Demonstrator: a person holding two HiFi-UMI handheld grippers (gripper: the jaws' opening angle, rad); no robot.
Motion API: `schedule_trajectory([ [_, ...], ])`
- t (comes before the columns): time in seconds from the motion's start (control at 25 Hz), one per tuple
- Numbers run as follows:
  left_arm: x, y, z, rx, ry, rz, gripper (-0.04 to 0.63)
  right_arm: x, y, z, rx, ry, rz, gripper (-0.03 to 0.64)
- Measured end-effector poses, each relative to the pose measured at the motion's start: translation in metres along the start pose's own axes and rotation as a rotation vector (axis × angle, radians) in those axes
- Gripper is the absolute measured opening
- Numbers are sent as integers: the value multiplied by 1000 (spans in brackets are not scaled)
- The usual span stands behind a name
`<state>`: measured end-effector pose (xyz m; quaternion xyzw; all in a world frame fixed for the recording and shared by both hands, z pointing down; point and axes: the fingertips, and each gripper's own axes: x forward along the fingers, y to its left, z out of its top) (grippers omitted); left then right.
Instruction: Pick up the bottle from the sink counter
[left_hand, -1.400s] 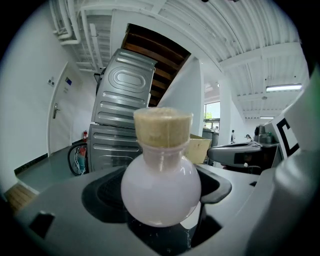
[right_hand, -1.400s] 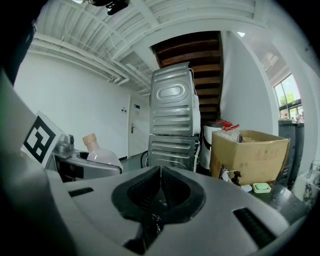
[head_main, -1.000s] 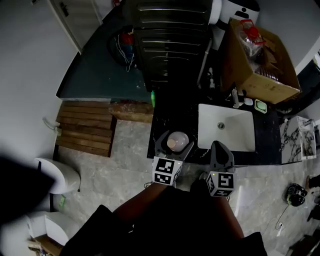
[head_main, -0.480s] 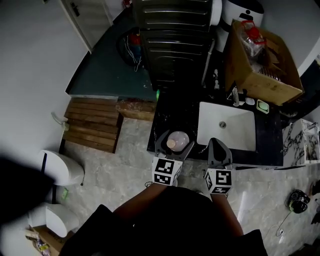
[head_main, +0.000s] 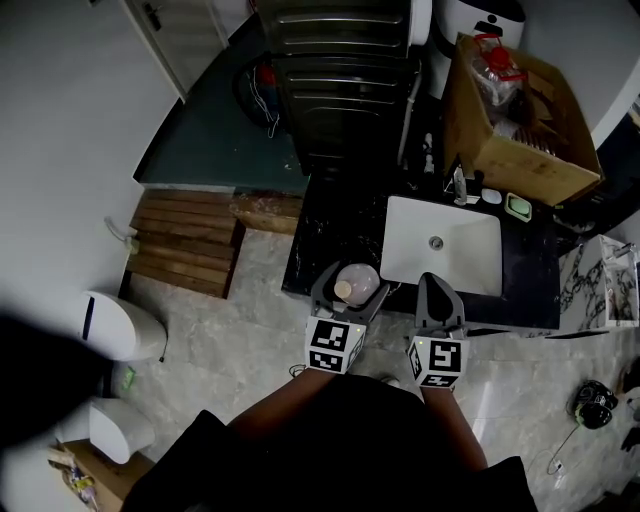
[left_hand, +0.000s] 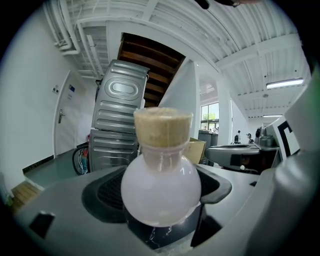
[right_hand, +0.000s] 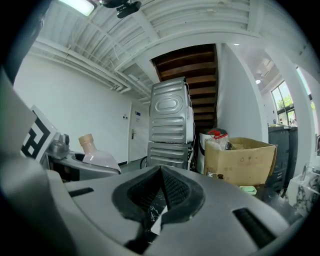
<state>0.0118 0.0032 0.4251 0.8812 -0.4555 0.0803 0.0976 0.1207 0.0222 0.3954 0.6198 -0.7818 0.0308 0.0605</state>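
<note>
**Left tongs clamped on the round bottle, at the counter's front edge**

The largest thing ahead of me is the stacked grey metal appliance (head_main: 345, 80), which stands behind the black sink counter (head_main: 318, 235). A white sink basin (head_main: 440, 250) is set into the counter. Behind the basin, to the right of the appliance, an open cardboard box (head_main: 520, 125) holds loose items. On the floor to the left of the counter lies a wooden slatted platform (head_main: 185, 245).

My left gripper (head_main: 347, 288) is clenched on the bottle (head_main: 357, 282), with one jaw on either side of its round, milky-white belly. The bottle stands upright over the front left part of the counter, left of the basin. I cannot tell whether its base rests on the black stone under it. My right gripper (head_main: 433, 292) sits just beside the left, at the counter's front edge below the basin. Its jaws are pressed together with nothing between them.

A tan cork stopper (left_hand: 163, 127) plugs the bottle's short neck. A small green soap dish (head_main: 517, 207) lies on the counter behind the basin's right corner.
</note>
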Motion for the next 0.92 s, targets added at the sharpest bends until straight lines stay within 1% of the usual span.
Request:
schedule_trajectory([
  [0.16, 2, -7, 1, -1, -4, 12, 394, -4, -8, -1, 2, 1, 2, 37],
  [0.32, 1, -4, 7, 0, -24, 34, 396, -3, -10, -2, 5, 7, 6, 37],
  [0.56, 2, -2, 6, -1, -22, 42, 394, 0, -10, -6, 14, 12, 11, 37],
  [0.92, 3, 18, 10, -2, -23, 45, 394, 15, 2, -5, 14, 12, 11, 37],
])
